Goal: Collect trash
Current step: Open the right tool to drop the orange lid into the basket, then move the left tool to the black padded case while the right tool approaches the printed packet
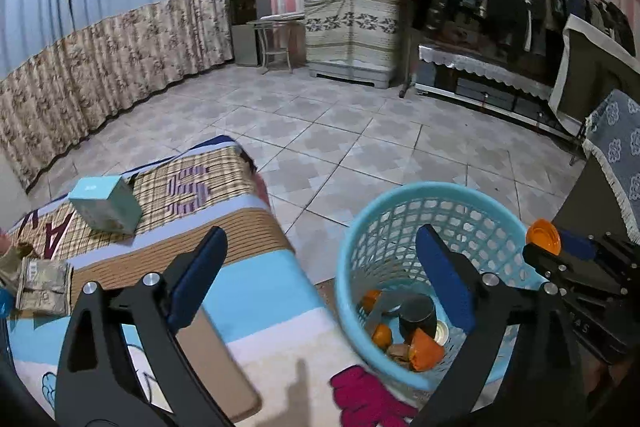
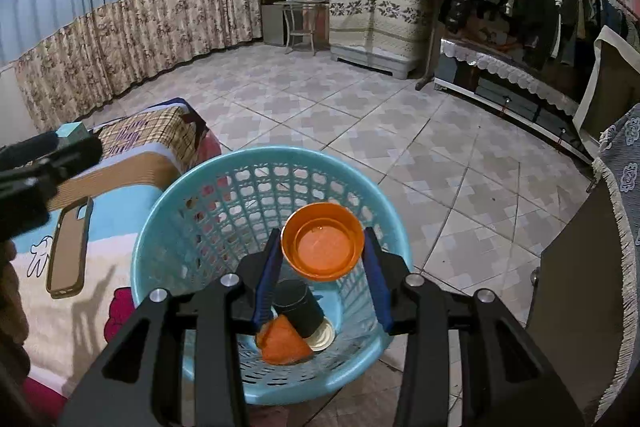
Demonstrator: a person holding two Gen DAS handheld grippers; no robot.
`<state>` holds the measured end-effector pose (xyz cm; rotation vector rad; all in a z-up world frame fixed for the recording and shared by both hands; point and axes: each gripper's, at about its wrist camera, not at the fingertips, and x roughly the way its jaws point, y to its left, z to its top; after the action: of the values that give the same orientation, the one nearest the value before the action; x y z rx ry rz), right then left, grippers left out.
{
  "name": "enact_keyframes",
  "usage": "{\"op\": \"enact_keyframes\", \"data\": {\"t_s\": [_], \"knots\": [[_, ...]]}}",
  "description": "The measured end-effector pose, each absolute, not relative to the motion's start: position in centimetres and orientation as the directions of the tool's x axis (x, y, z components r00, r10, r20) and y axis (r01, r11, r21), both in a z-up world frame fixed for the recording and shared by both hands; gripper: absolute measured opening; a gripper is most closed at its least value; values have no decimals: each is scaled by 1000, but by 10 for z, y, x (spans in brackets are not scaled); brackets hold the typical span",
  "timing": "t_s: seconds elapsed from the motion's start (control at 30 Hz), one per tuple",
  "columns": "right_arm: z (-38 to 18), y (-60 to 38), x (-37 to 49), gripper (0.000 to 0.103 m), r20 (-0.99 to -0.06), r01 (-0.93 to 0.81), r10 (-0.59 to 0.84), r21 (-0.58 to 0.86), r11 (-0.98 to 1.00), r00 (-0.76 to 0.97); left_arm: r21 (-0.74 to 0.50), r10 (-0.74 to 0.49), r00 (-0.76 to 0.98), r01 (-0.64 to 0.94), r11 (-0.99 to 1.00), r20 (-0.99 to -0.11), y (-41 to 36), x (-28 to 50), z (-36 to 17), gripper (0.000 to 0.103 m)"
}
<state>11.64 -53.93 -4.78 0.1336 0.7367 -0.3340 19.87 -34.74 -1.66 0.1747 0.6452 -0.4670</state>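
The blue basket stands on the floor against the bed, one only. The right claw pinches one orange lid right above it: spread those jaws over the middle, clear of the rim. The left claw is spread, empty. Inside lie one dark can and about three orange peels.

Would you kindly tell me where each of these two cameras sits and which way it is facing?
Left wrist: on the left hand-held gripper, angled down over the blanket edge and blue basket; its open fingers show, with the right hand-held gripper at right.
Right wrist: on the right hand-held gripper, above the basket; its fingers clamp an orange lid.
Shared: basket, lid, dark can, phone, tiled floor, clothes rack.
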Motion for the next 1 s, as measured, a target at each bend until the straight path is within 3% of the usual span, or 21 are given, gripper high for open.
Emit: {"op": "enact_keyframes", "data": {"t_s": [0.33, 0.37, 0.43, 0.53, 0.67, 0.77, 1.0], "knots": [[-51, -523, 140, 42, -683, 343, -250, 1, 940, 686, 14, -315, 745, 399, 917, -588, -301, 199, -5, 97], [-53, -522, 142, 44, -685, 346, -253, -1, 938, 683, 6, -313, 746, 391, 920, -588, -295, 199, -5, 97], [-55, -520, 147, 69, -690, 355, -254, 4, 935, 678, -1, -300, 755, 369, 929, -583, -280, 198, -3, 97], [-57, -518, 156, 81, -694, 364, -259, 4, 932, 672, 9, -276, 771, 342, 940, -574, -260, 195, -1, 97], [-53, -510, 163, 82, -702, 381, -290, -28, 924, 651, 17, -251, 785, 316, 949, -566, -233, 191, 5, 97], [-42, -501, 160, 93, -685, 396, -300, -18, 918, 664, 14, -237, 798, 294, 956, -554, -210, 186, 12, 97], [-14, -448, 157, 93, -641, 337, -292, -55, 940, 710, 16, -180, 828, 222, 975, -532, -155, 172, 31, 97]]}}
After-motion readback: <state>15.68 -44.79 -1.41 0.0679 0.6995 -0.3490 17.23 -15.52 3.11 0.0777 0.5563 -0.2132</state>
